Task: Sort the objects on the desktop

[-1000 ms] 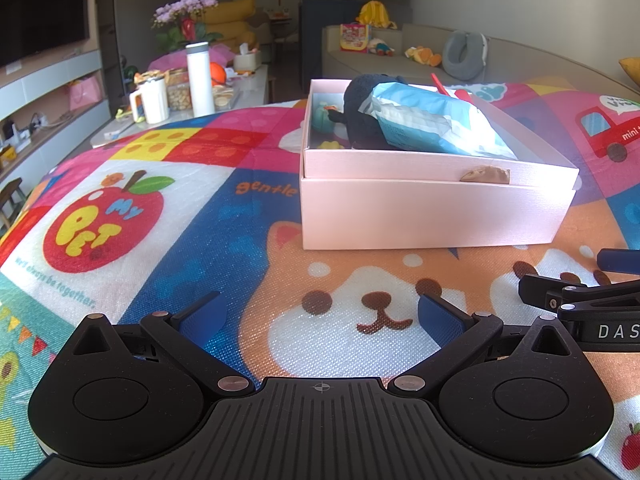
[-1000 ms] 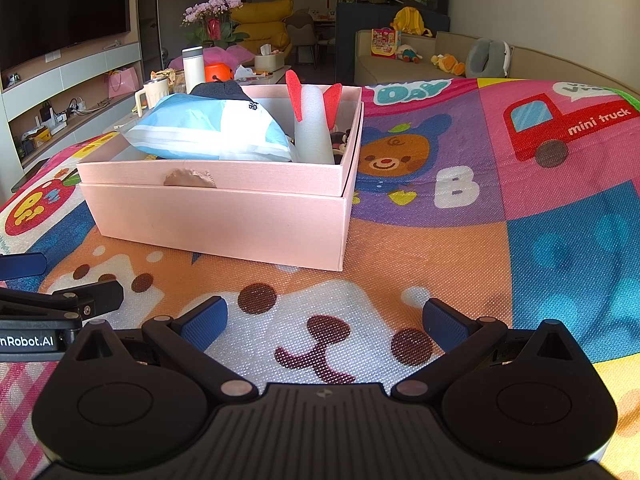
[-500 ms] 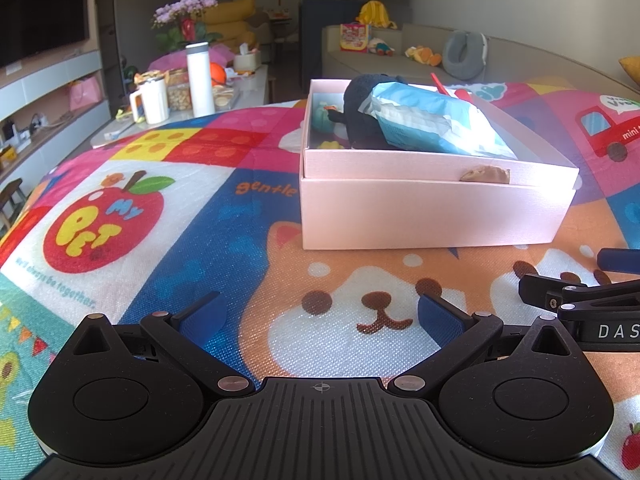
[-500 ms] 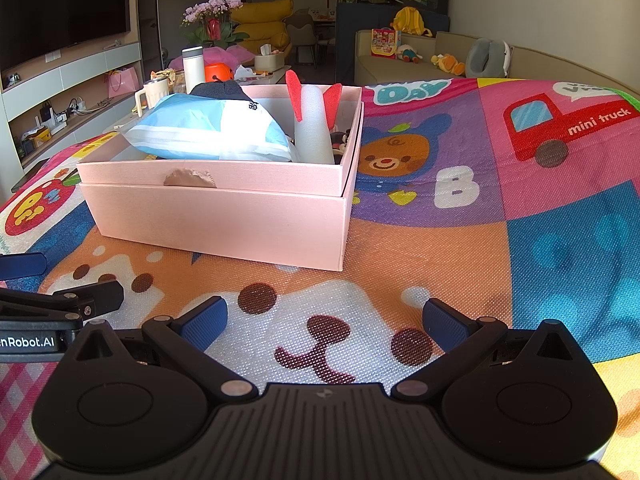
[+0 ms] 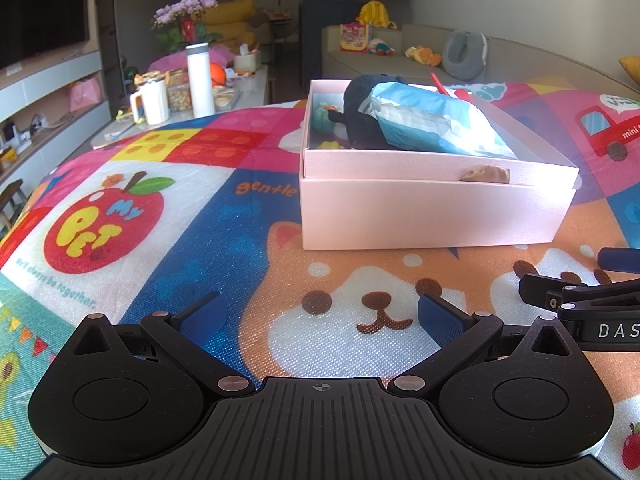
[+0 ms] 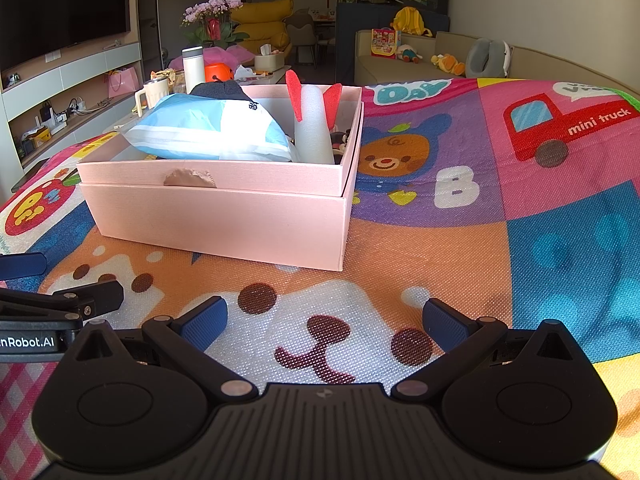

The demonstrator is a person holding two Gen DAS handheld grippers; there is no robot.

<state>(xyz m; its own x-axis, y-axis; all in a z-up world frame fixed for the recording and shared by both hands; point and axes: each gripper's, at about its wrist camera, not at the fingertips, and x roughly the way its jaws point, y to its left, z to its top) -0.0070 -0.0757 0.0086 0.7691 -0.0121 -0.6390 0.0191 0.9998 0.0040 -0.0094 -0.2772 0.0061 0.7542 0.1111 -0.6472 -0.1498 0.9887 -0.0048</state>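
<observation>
Lay dead ahead of both sets of fingers: the pink box [image 5: 436,208], long axis running crosswise to the left gripper [image 5: 320,314], slightly skewed and off to the left for the right gripper [image 6: 324,320]. Sat at about the same reach from each, well apart from the blue pads [image 5: 440,314], with only bare play mat [image 5: 168,240] between. Stood centred for the left gripper, so judged the better placed of the two for a straight reach; near right corner of the box stood closest to the right gripper.

Both pairs of fingers spread wide, holding nothing, low over the mat.

Already inside the box: a blue and white packet [image 6: 208,132] lying along the long axis and rising above the rim, a dark soft thing [image 5: 364,112] behind it, and a grey foam rocket [image 6: 314,124] with red fins upright at the far right end. Nothing loose seen on the mat within reach, so sorting judged close to finished or finished.

Hidden or unclear: the box floor under the packet; small items at the far left end, only partly visible past the wall; a brownish torn patch [image 6: 190,178] on the front rim, possibly tape, nature not certain. The mat directly beneath each gripper body blocked from sight. Each gripper cut off at the other view's edge.
</observation>
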